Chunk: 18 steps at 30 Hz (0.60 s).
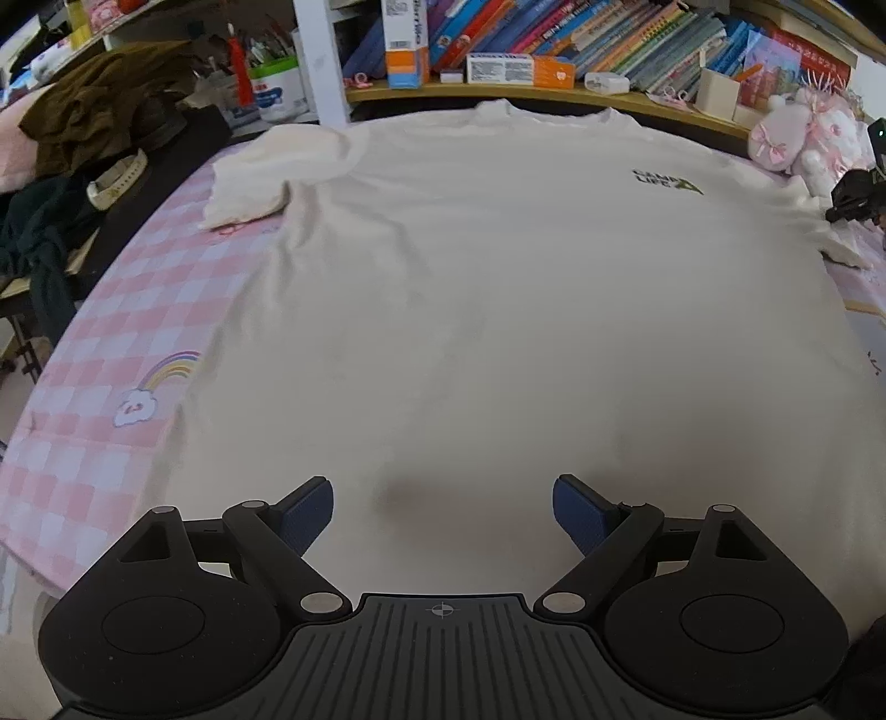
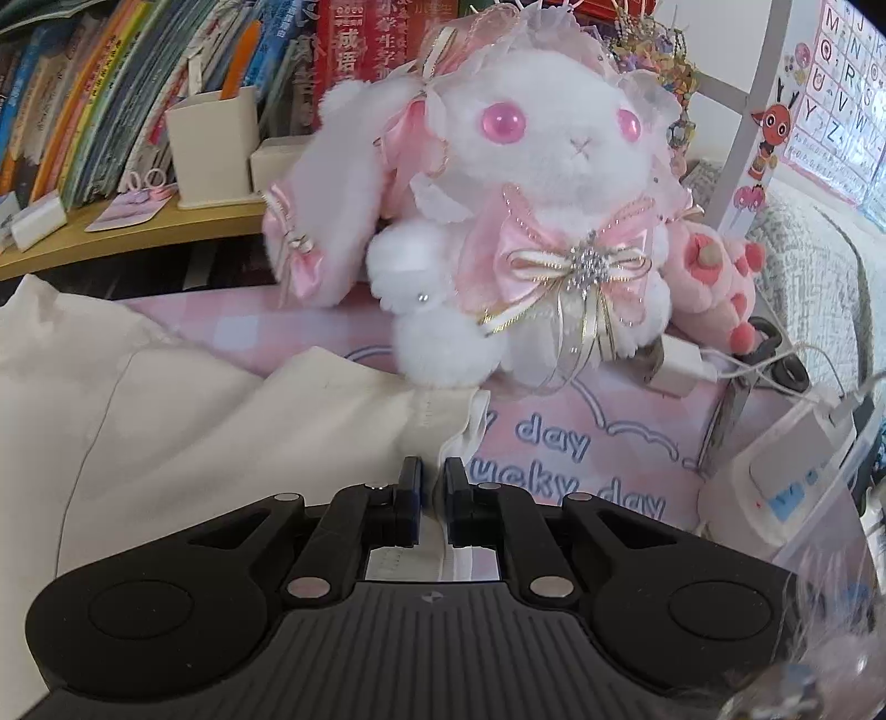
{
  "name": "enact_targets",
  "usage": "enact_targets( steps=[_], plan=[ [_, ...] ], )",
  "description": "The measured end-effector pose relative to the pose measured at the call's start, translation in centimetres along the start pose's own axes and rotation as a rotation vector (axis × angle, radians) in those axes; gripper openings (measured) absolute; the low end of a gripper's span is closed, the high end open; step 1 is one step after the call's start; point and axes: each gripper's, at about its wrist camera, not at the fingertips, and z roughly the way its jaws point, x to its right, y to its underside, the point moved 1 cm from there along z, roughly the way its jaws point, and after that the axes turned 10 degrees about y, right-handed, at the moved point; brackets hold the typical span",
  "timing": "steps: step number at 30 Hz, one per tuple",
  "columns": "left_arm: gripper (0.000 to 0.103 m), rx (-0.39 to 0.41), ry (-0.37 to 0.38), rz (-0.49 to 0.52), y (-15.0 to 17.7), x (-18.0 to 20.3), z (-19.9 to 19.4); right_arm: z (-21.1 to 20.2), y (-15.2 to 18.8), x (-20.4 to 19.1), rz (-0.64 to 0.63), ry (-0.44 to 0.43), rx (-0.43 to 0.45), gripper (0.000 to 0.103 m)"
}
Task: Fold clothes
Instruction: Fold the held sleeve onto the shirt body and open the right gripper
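Note:
A cream T-shirt point(image 1: 470, 288) lies spread flat, front up, on a pink checked sheet point(image 1: 111, 354), collar at the far side and a small dark logo point(image 1: 664, 180) on the chest. Its left sleeve point(image 1: 249, 183) is rumpled at the far left. My left gripper point(image 1: 443, 498) hovers open over the shirt's lower middle, nothing between its blue pads. In the right wrist view, my right gripper point(image 2: 432, 476) is shut on the hem of the shirt's right sleeve point(image 2: 343, 410), with cloth running between the fingers. That gripper also shows as a dark shape point(image 1: 855, 194) at the shirt's right edge.
A white and pink plush rabbit point(image 2: 531, 221) sits just beyond the held sleeve. Behind runs a wooden shelf of books point(image 1: 554, 39). Dark clothes point(image 1: 94, 111) are piled at the far left. A white power box with cables point(image 2: 786, 465) lies at the right.

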Motion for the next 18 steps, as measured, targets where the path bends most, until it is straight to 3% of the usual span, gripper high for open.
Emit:
enact_targets(
  steps=[3,5,11,14,16,18],
  plan=[
    [0.089,0.028,-0.023,-0.026,0.0,-1.7,-1.1,-0.4,0.0,0.1,0.002,-0.002,0.002,0.016],
    [0.089,0.055,-0.055,-0.044,0.2,-3.4,-2.0,-2.1,0.9,-0.3,-0.001,-0.031,0.006,0.03],
    [0.087,0.11,-0.142,-0.132,1.2,-9.7,-4.0,-7.5,3.6,-1.3,-0.012,-0.116,0.019,0.035],
    [0.067,0.117,-0.152,-0.179,1.9,-12.5,-4.2,-10.1,5.0,-1.7,-0.018,-0.159,0.026,0.037],
    [0.045,0.097,-0.123,-0.19,2.3,-13.9,-3.7,-11.9,5.9,-2.1,-0.022,-0.188,0.03,0.04],
    [0.034,0.087,-0.098,-0.177,2.6,-14.5,-3.2,-13.7,6.9,-2.4,-0.025,-0.216,0.034,0.042]
  ],
)
